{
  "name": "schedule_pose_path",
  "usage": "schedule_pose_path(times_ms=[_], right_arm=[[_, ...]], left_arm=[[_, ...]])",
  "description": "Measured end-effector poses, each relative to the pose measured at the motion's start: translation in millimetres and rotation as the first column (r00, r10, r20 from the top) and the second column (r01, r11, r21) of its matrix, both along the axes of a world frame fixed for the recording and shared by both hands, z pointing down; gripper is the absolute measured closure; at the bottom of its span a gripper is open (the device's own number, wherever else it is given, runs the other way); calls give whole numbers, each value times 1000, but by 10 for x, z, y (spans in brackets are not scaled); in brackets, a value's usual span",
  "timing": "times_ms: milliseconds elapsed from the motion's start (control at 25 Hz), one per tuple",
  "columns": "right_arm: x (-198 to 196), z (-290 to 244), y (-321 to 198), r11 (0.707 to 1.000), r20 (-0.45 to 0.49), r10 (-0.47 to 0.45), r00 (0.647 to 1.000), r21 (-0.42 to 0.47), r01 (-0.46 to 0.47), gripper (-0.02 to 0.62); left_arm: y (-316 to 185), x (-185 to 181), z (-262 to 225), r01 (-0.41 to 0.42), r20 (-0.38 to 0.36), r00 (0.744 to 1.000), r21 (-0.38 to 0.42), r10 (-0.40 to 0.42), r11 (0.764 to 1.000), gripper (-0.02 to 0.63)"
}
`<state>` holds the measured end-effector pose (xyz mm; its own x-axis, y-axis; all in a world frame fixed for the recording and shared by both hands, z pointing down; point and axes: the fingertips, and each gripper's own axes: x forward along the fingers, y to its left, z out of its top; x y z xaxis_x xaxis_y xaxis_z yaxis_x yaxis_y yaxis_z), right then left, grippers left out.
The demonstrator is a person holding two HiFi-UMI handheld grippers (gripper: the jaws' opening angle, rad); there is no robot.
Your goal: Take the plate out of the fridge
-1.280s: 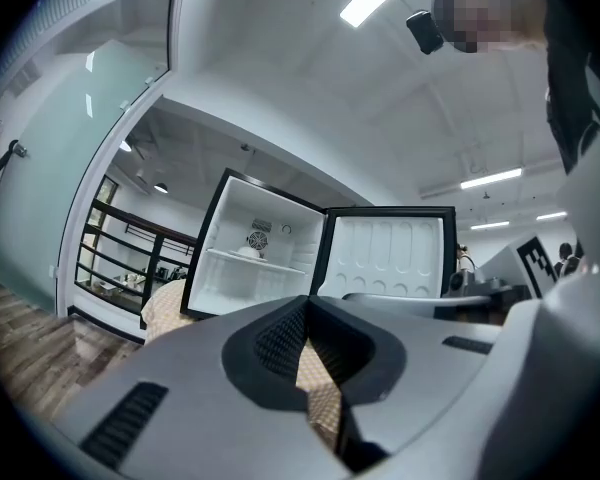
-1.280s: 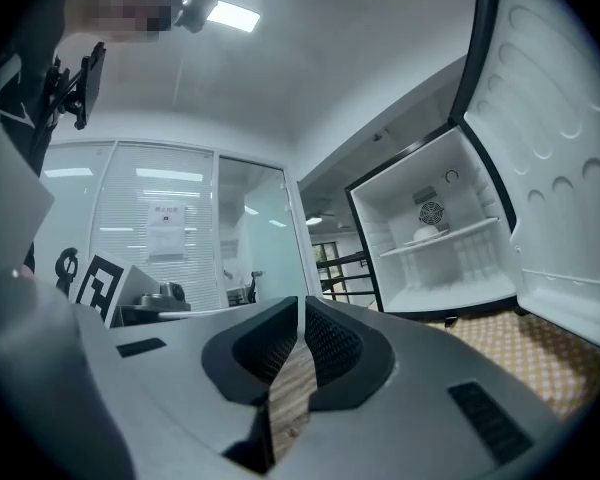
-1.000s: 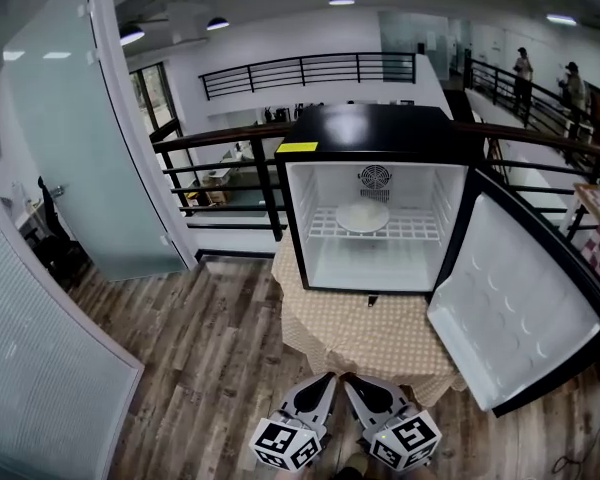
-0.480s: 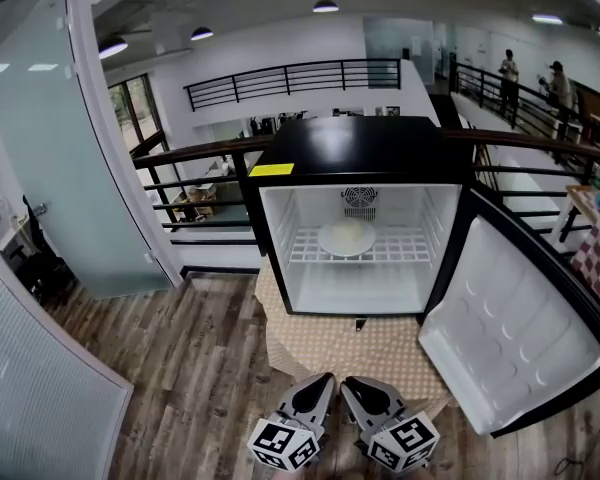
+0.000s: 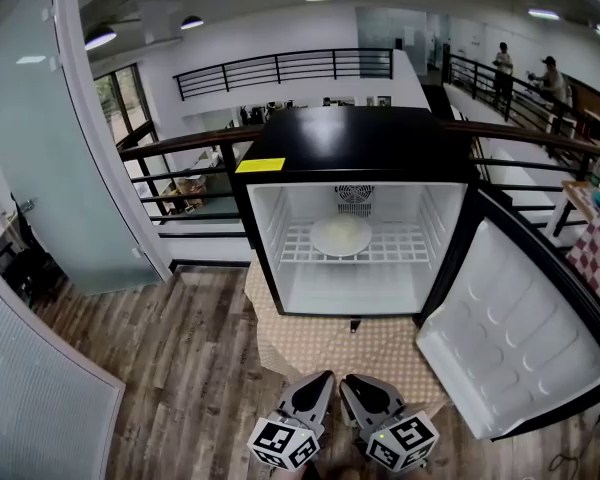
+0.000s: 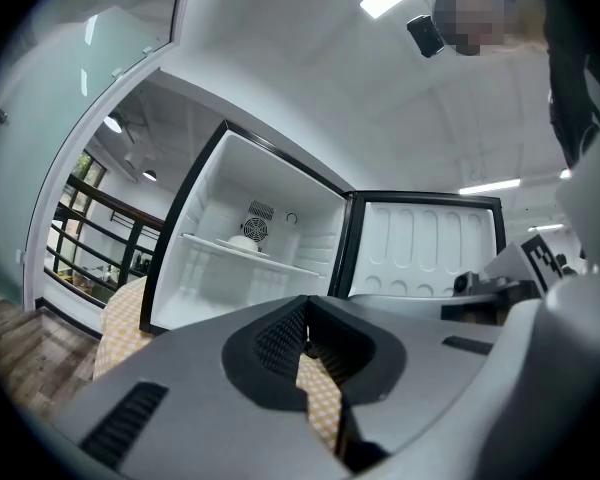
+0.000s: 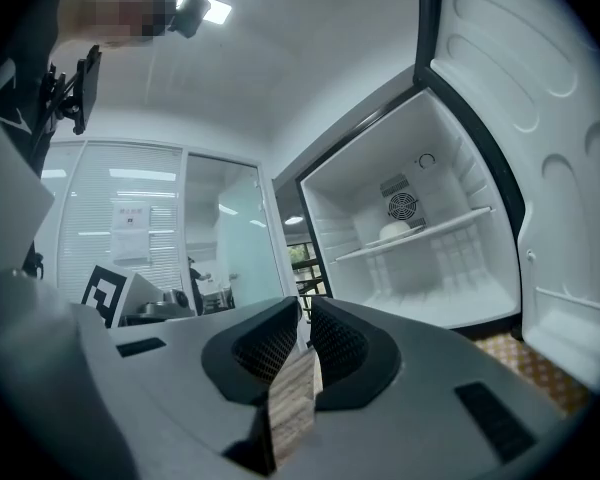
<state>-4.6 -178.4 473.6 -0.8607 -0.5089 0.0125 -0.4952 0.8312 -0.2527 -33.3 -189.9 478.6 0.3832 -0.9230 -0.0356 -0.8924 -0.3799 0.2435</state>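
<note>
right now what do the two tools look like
The left tool and right tool match: grey wedge-shaped bodies tapering to black ribbed pads, each carrying a white cube printed with black square markers. No cables or sleeves show.

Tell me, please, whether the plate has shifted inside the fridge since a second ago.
No. The plate still sits mid-shelf, directly below the fan on the fridge's back wall.
</note>
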Motion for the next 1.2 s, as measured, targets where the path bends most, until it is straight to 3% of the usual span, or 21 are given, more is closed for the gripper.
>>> schedule_pose_path(times_ms=[880,1200], right_arm=[[-650,-123,-1362,987,39,154,987,-46,-153,552],[-612,-57,-1751,945,53,301,952,-149,-290,551]], left_arm=[[-1343,-593,-194,-130,21,991,31,129,991,598],[-1637,-669,-172,-173,22,985,32,172,984,597]])
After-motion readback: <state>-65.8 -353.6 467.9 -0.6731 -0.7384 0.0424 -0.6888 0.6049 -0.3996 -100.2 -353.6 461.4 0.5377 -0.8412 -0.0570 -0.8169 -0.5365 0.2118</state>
